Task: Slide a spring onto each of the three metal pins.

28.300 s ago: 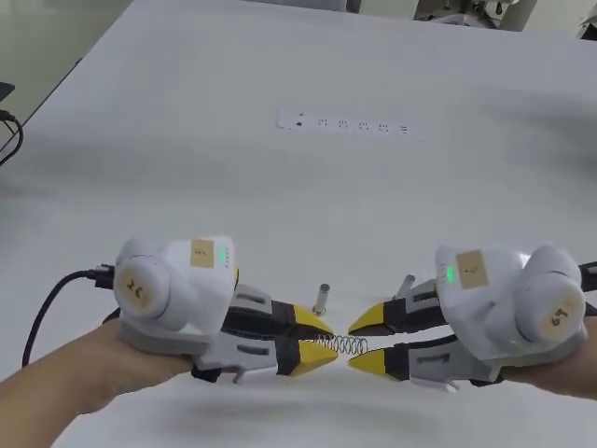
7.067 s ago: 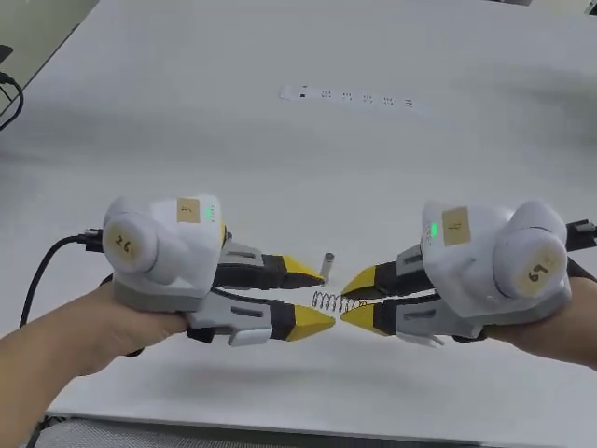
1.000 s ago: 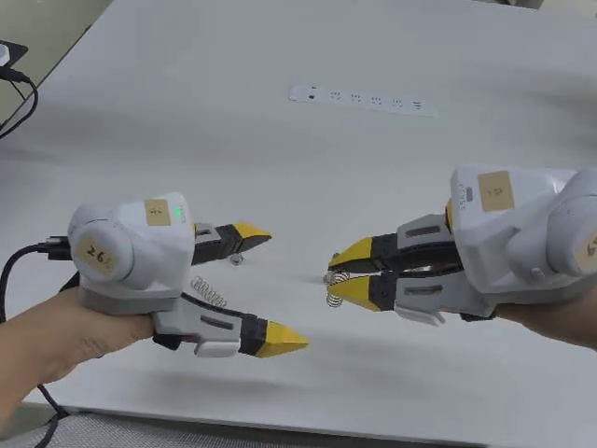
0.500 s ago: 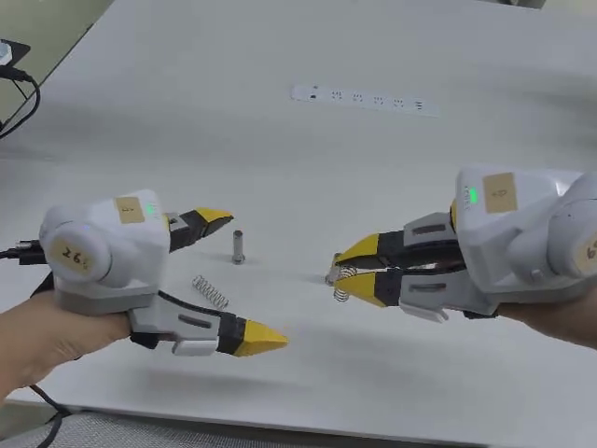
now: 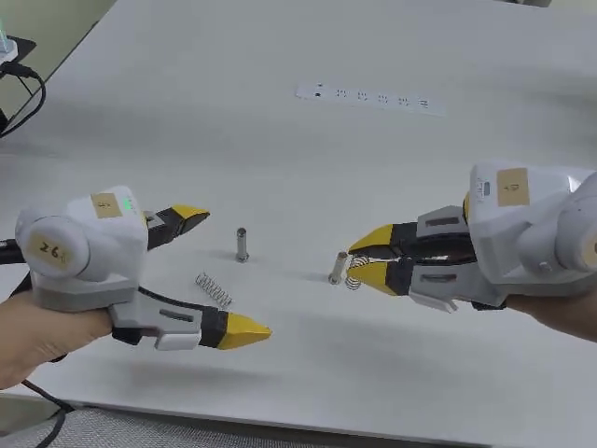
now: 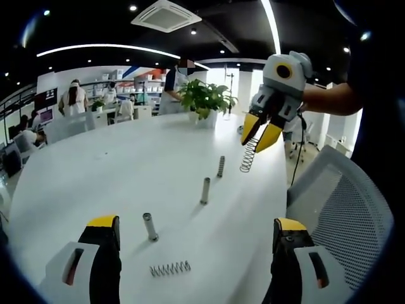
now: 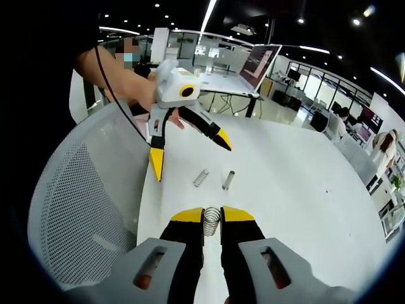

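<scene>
white desk (image 5: 280,159) is carrying everything. at centre right, the right gripper (image 5: 354,261) is pinching a spring (image 5: 353,279) in its fingers, just beside a pin (image 5: 335,269); i am judging the coil's bore is needing lining up with that pin's tip first. the left gripper (image 5: 231,273) is spreading its fingers wide, lower left.

Loose spring (image 5: 213,289) left-front of pin (image 5: 242,245); power strip (image 5: 370,97) behind.

Glossy metal wire is shown by the spring (image 5: 354,278) clamped in the right gripper (image 5: 355,260); a smooth matt table (image 5: 280,159) is seen beneath.
</scene>
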Available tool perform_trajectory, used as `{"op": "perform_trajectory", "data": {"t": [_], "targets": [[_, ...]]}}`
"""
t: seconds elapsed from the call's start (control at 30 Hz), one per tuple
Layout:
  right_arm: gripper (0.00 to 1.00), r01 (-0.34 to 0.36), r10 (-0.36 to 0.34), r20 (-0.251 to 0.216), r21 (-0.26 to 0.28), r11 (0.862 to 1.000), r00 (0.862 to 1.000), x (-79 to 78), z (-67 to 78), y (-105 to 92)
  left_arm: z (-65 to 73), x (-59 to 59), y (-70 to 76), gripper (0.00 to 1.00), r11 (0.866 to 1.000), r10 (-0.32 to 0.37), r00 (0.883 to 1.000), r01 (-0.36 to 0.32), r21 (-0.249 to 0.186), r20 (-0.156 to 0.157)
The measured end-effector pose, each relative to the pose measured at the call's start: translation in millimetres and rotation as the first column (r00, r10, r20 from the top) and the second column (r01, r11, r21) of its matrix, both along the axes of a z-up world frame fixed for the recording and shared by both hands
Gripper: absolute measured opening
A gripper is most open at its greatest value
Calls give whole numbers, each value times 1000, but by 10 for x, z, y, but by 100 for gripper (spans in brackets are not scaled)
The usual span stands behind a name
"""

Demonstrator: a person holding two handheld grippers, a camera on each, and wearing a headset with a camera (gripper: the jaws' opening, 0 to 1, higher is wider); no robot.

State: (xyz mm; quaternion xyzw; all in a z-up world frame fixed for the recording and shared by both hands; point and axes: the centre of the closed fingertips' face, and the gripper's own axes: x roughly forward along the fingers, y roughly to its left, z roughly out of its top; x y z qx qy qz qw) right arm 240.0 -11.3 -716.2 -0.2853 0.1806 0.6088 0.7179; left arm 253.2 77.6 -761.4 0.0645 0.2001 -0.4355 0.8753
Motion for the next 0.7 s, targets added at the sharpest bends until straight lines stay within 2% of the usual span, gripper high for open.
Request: {"op": "perform_trajectory", "data": {"t": [0.13,0.17,0.2,0.33,0.4,0.63,0.7], "targets": [[6,45,-44,-6,11,999,999,102,3,-17,-23,-12,19,98,1000,4,1000,-4,3,-6],[6,77,-77,-28,19,997,997,129,7,-26,-29,-16,31,98,1000,6,1000,-6,4,-9],[6,99,-98,-30,42,994,995,183,38,-20,-30,-16,38,98,1000,9,1000,-9,3,-9],[6,133,-133,-17,42,990,991,307,50,-54,-48,-18,87,98,1000,19,1000,-19,9,-17],[6,166,-164,-26,53,985,986,375,56,-58,-41,-16,103,98,1000,23,1000,-23,5,-17],[6,216,-212,-67,68,974,975,529,10,-33,-43,-13,133,98,999,35,999,-35,3,-20],[6,228,-224,-63,64,972,973,573,-17,-31,-47,-18,141,98,999,38,999,-38,0,-24]]}}
